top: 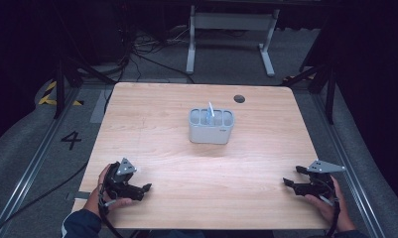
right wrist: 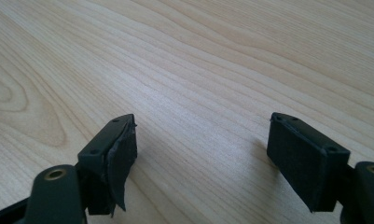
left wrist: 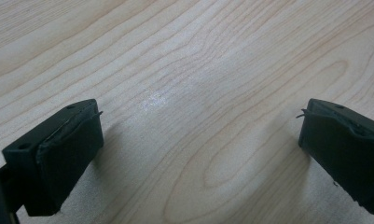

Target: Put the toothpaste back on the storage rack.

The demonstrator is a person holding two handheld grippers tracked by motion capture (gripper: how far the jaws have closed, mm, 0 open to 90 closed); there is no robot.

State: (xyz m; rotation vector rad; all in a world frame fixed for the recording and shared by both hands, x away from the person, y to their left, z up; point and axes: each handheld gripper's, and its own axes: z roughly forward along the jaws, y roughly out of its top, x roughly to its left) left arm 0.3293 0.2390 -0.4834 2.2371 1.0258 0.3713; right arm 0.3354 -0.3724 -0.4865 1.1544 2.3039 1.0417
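Left gripper point(top: 142, 191): lower left of the high view, resting on the table point(top: 166, 144) in the person's left hand point(top: 107, 191); jaws stand wide apart with nothing between them, bare wood grain showing in the gap in the left gripper view point(left wrist: 198, 140)
Right gripper point(top: 292, 178): lower right of the high view, held in the right hand point(top: 325, 201) near the table's right edge; jaws parted and empty, wood visible between them in the right gripper view point(right wrist: 201, 154)
Grey caddy point(top: 211, 130): centre of the high view, upright on the tabletop, well apart from both grippers; several compartments open at the top
Pale blue item point(top: 210, 113): stands tilted in a middle compartment of the caddy, its tip above the rim; kind too small to tell
Dark round spot point(top: 239, 98): upper right part of the tabletop
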